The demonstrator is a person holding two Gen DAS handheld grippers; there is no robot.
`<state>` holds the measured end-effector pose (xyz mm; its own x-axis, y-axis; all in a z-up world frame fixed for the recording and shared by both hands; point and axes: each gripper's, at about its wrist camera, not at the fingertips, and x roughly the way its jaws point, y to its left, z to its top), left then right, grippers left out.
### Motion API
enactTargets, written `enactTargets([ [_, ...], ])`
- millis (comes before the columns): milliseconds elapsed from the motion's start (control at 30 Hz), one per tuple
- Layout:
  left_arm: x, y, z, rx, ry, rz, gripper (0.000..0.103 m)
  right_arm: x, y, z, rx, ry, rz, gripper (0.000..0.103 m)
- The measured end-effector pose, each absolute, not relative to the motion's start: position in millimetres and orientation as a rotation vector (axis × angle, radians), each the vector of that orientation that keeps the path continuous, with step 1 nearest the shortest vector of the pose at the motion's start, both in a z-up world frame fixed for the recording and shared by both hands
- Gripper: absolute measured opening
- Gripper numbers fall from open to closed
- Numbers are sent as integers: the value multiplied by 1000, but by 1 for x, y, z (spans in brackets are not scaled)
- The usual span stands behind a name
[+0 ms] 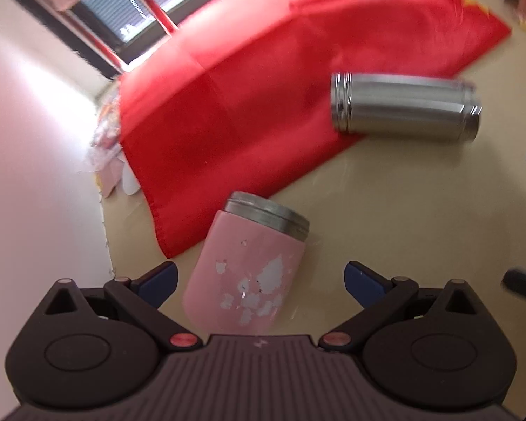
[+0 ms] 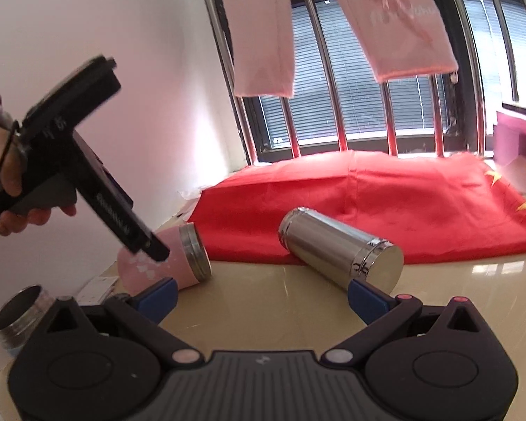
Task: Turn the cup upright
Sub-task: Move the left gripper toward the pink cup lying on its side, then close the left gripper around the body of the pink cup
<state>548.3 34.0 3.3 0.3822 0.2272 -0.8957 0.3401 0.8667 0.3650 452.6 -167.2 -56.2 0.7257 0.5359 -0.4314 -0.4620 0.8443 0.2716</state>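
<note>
A pink cup (image 1: pixel 247 266) with chipped paint and a steel rim lies on its side on the beige tabletop; it also shows in the right wrist view (image 2: pixel 173 258). My left gripper (image 1: pixel 261 282) is open, its blue fingertips on either side of the cup and apart from it. A steel cup (image 1: pixel 405 107) lies on its side, partly on the red cloth; in the right wrist view the steel cup (image 2: pixel 340 245) lies just beyond my open, empty right gripper (image 2: pixel 263 298). The left gripper body (image 2: pixel 87 175) hangs over the pink cup.
A red flag cloth (image 2: pixel 368 203) covers the back of the table under a barred window (image 2: pixel 350 105). Pink towels (image 2: pixel 263 35) hang above. An upright steel cup (image 2: pixel 17 315) stands at the left edge. A white wall (image 2: pixel 122 70) is on the left.
</note>
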Motion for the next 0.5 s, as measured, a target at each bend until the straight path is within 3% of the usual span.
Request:
enactTargets([
  [500,585,68,-47,526,1276,-167,103,490,-159,-86,178,606,519,103],
])
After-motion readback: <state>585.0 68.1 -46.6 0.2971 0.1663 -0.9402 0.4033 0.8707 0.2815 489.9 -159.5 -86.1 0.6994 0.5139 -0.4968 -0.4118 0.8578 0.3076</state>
